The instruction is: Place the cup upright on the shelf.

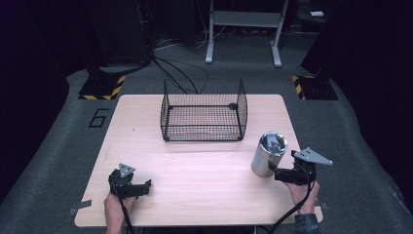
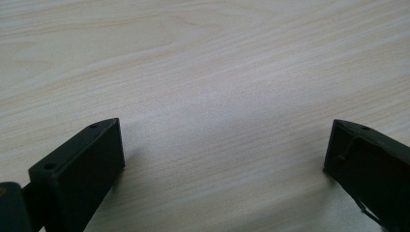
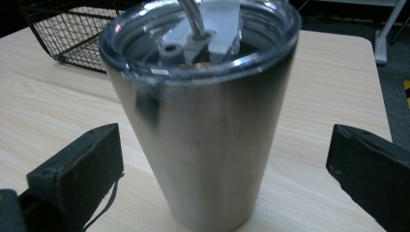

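Table (image 1: 195,180): wire basket (image 1: 203,117) well behind tumbler (image 1: 268,154); nothing between.

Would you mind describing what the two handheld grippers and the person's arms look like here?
Both the left gripper and the right gripper are black, with two flat, blocky jaws. Each carries a grey three-cornered plate on top and trails a black cable toward the person. A dark sleeve cuff shows at the right wrist.
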